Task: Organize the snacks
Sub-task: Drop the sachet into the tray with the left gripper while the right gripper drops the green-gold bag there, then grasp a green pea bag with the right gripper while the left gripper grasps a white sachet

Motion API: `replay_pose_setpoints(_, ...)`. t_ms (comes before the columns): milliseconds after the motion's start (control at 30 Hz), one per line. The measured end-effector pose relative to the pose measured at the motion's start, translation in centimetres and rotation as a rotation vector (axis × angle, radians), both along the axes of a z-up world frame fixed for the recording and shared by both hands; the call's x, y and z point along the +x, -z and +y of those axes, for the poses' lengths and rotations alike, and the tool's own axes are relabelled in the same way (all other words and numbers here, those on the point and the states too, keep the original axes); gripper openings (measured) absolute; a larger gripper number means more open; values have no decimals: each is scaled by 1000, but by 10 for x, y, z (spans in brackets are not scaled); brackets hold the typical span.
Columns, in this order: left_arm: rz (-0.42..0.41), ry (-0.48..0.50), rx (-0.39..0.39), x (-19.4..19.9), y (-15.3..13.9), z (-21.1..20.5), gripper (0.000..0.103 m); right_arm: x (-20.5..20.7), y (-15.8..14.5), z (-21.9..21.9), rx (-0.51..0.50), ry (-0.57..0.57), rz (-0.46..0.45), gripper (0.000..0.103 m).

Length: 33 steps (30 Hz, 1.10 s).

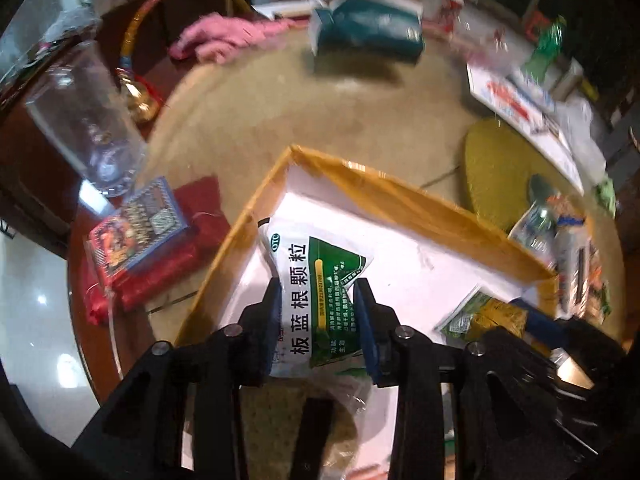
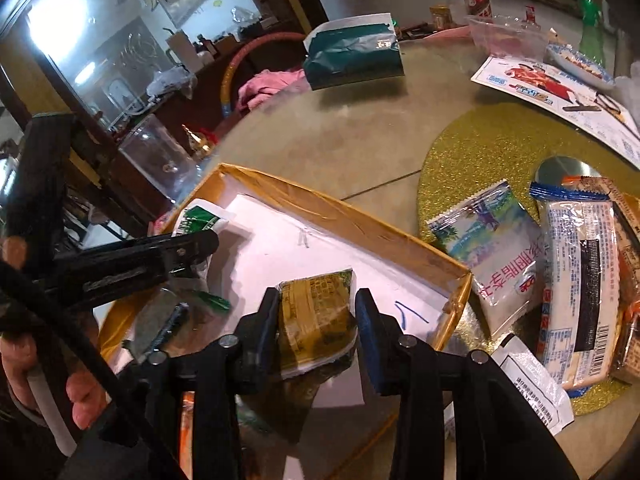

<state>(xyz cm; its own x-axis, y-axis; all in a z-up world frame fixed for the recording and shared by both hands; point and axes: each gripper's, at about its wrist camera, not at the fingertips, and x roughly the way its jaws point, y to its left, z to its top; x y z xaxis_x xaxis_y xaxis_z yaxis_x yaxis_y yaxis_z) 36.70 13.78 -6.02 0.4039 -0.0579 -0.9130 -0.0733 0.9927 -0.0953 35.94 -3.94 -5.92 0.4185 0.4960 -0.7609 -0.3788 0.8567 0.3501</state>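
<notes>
At the far left of the left wrist view, a clear glass tumbler (image 1: 86, 128) stands on the dark wood beside a red and blue printed packet (image 1: 138, 232). To their right sits the shallow cardboard box (image 1: 400, 196) with a white paper floor, resting on the glass-topped round table (image 1: 288, 116). The left gripper (image 1: 318, 308) hangs over the box's left part, its narrow-set blue pads touching both edges of a white and green granule sachet (image 1: 316, 280) that hangs down into the box. A teal tissue pack (image 1: 368, 28) lies farther back.

In the right wrist view, the right gripper (image 2: 316, 316) holds a yellow-green snack packet (image 2: 316, 312) over the box's right half, pads close on either side of it. Right of the box, on a gold glitter mat (image 2: 480, 148), lie a white and blue sachet (image 2: 492, 252) and a long clear-wrapped snack bar (image 2: 580, 300), just beside each other.
</notes>
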Motion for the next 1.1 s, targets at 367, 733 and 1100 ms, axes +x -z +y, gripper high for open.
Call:
replay_pose_setpoints(367,-388,-62,95,-123,-72,-29,92,-97,-43,-78,168,3,-232,82)
replay_pose_setpoints(733,-220,258,-89,-230,-23,-179,94,-173,17,-201,-88,223,-77,82)
replay_pose_setpoints(1100,-148,222,75,-221,11,-225,94,-195,29,-239,-180,306,-104,82)
